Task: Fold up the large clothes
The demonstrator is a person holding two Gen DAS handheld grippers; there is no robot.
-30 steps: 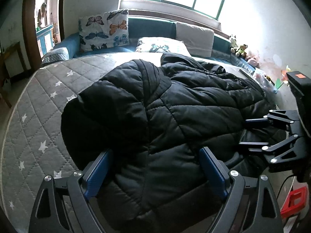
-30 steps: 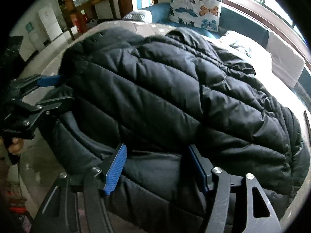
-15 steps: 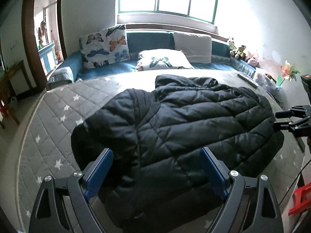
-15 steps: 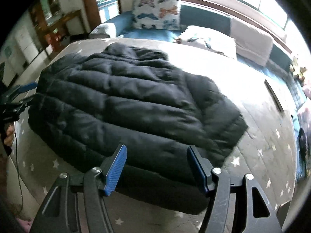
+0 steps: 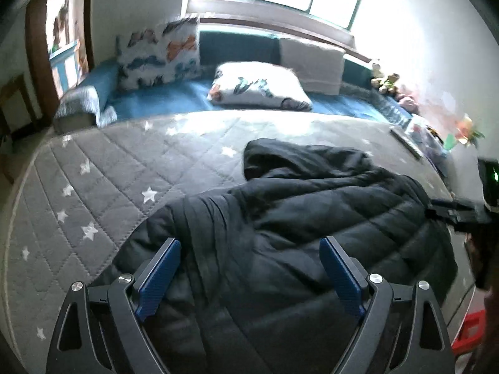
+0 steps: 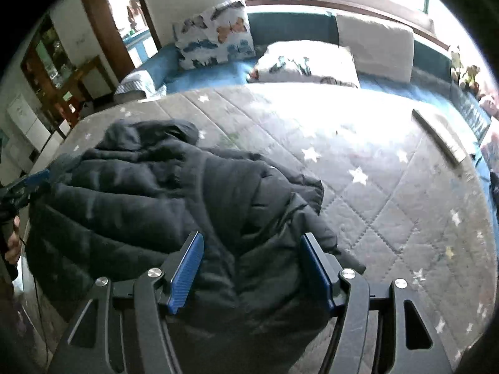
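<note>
A black quilted puffer jacket [image 5: 296, 227] lies bunched on the near part of a grey star-patterned mattress [image 5: 103, 174]. My left gripper [image 5: 249, 275] is open, its blue pads spread just above the jacket's near edge. My right gripper [image 6: 251, 269] is open too, over the jacket [image 6: 162, 199] at its right end, where the fabric is rumpled. Each gripper shows at the far edge of the other's view: the right one [image 5: 452, 213] by the jacket's right side, the left one [image 6: 28, 184] by its left side.
Butterfly pillows [image 5: 162, 53] and a white cushion [image 5: 312, 62] lie on a blue bench under the window. Soft toys [image 5: 386, 81] sit at the far right. A dark flat object [image 6: 436, 137] lies on the mattress at right. A doorway [image 6: 124, 25] is at the left.
Both grippers have stayed open and moved in close over the jacket again. The jacket is more bunched than half a second ago, with more bare mattress showing beyond it.
</note>
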